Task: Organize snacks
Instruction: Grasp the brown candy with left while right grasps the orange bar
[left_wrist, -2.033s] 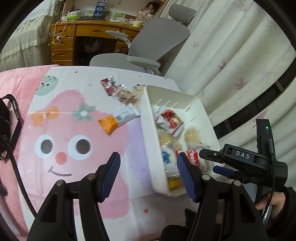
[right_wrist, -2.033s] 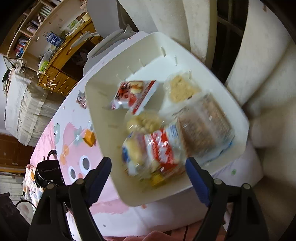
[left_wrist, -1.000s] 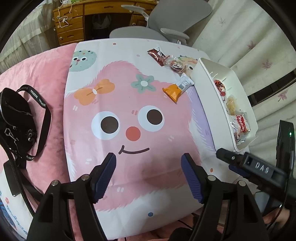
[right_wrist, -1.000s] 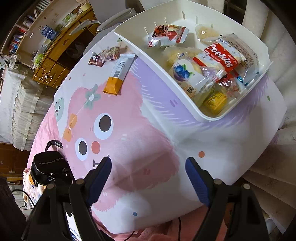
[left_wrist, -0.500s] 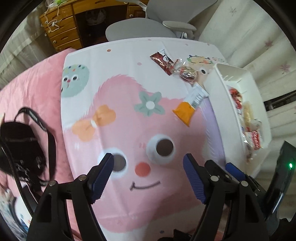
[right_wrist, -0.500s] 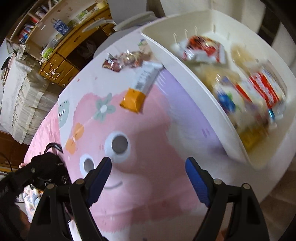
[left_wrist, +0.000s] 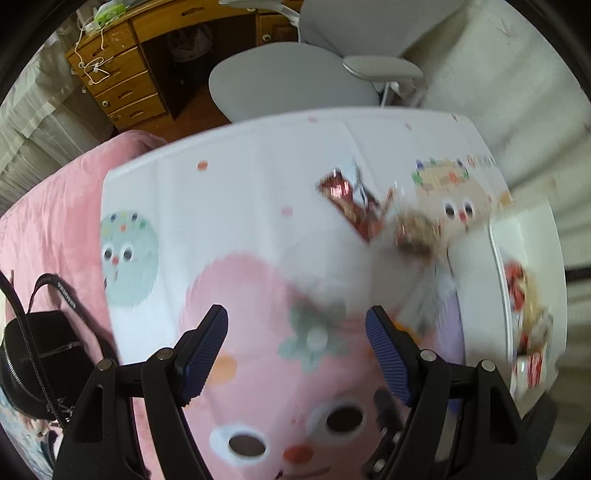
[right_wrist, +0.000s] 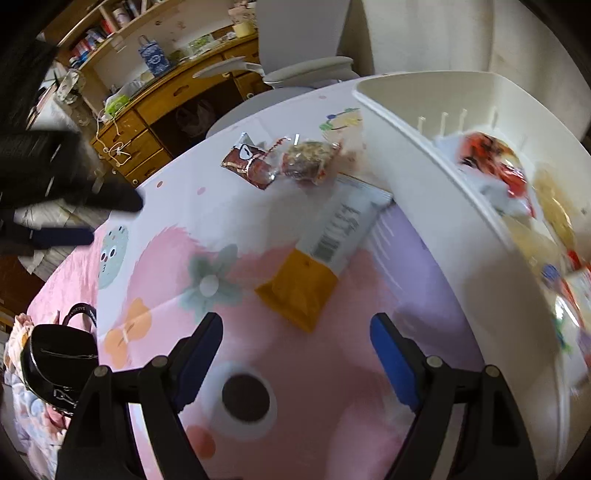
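Both grippers hang over the cartoon cloth (right_wrist: 155, 258) on the table, pointing steeply down. Left gripper (left_wrist: 295, 347): fingers apart, nothing between them, just the green flower print below. Right gripper (right_wrist: 295, 354): fingers apart too, empty, over the pink face print.

Snacks: orange-and-white packet (right_wrist: 317, 266) lies flat on the cloth just ahead of the right gripper, its white end close against the white bin (right_wrist: 424, 192). Beyond it a red wrapper (right_wrist: 247, 162) and a clear-wrapped snack (right_wrist: 308, 160) lie side by side, touching. More packets inside the bin (blurred, can't read them).

Surface: white and pink cloth, pink blanket (left_wrist: 48, 206) under its left edge, black strap bag (right_wrist: 55, 365) on that.

Room: grey office chair (left_wrist: 291, 81) at the far table edge, wooden desk with drawers (right_wrist: 147, 133) behind, shelves with books above, pale curtains (left_wrist: 498, 66) to the right.
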